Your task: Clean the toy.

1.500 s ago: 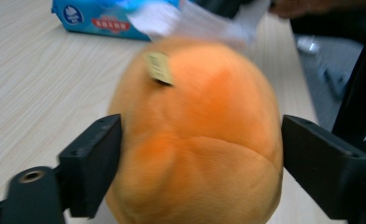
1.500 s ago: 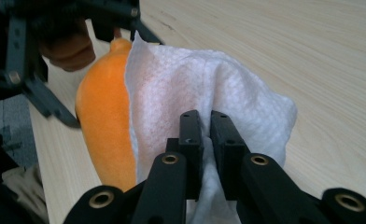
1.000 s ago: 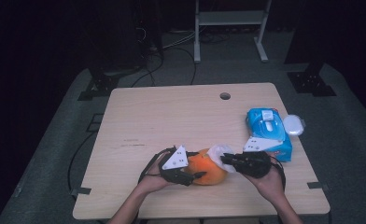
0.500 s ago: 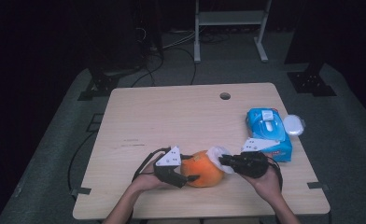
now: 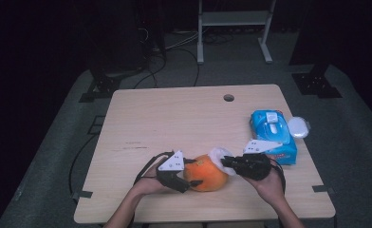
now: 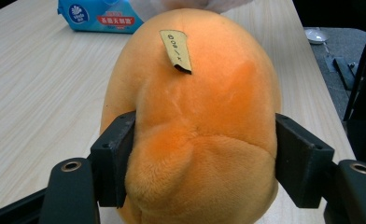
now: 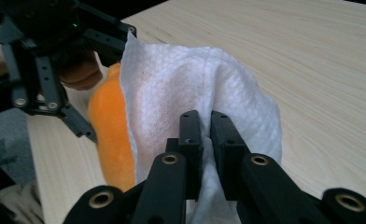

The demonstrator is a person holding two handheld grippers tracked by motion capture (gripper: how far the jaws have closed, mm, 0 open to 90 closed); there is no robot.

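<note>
**Orange plush toy held and wiped at the front of the worktop**

The pale wooden worktop point(image 5: 174, 118) stood on a grey floor mat, with a small round hole near its far edge. Toward its right side lay a blue pack of wet wipes point(image 5: 273, 137), and just beside that, off the worktop's right edge, a small white lid point(image 5: 299, 127).

Near the front edge, about midway across, the orange plush toy point(image 5: 205, 173) rested on the wood between the two hands. The left hand-held gripper point(image 5: 186, 179) grasped it from the left: its two black pads pressed into the toy's sides, and the jaws had just been opening slightly with the toy between them. A small tan label point(image 6: 176, 50) sat on top of the toy.

The right hand-held gripper point(image 7: 204, 135) was clenched on a white wipe point(image 7: 181, 88), its jaws nearly together with the cloth pinched between them. The wipe draped against the toy's right end, touching it.
</note>
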